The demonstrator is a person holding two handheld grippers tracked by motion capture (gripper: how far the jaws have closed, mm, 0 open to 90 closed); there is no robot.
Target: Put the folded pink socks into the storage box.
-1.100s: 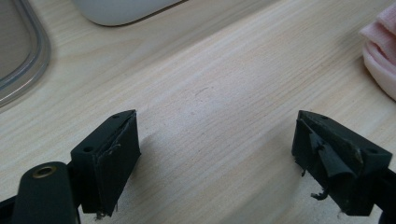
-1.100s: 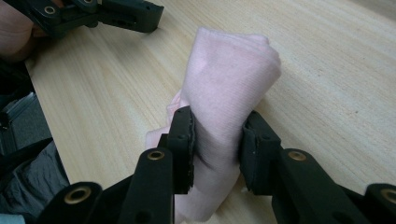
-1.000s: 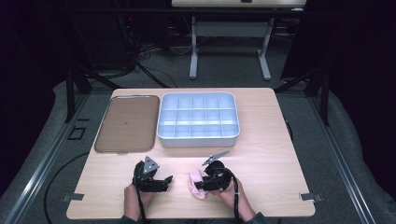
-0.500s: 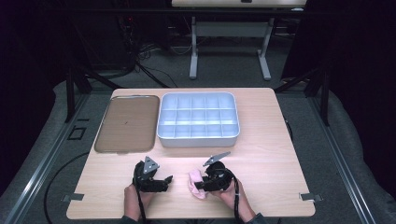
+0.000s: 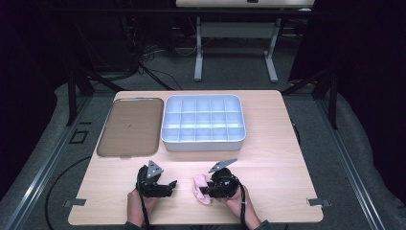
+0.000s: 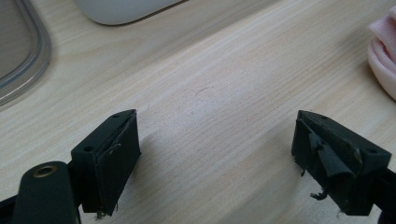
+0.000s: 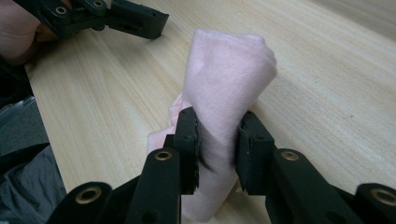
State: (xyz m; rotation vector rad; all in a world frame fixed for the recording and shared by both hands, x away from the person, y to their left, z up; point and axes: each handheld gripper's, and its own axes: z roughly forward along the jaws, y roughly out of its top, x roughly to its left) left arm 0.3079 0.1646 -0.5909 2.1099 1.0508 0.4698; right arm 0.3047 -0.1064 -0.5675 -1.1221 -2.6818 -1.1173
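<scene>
Right hand-held gripper [image 7: 217, 144]: jaws, lately closing further, were clamped on a folded pink cloth [image 7: 229, 79], which was held at the near edge of the counter [image 5: 277, 158], its lower end resting on the wood. Left hand-held gripper [image 6: 215, 158]: jaws were spread wide over bare wood, nothing between them, just beside the cloth. Farther back were recorded a white compartment tray [image 5: 203, 143] and, to its left, a brown lid [image 5: 127, 127].
</scene>
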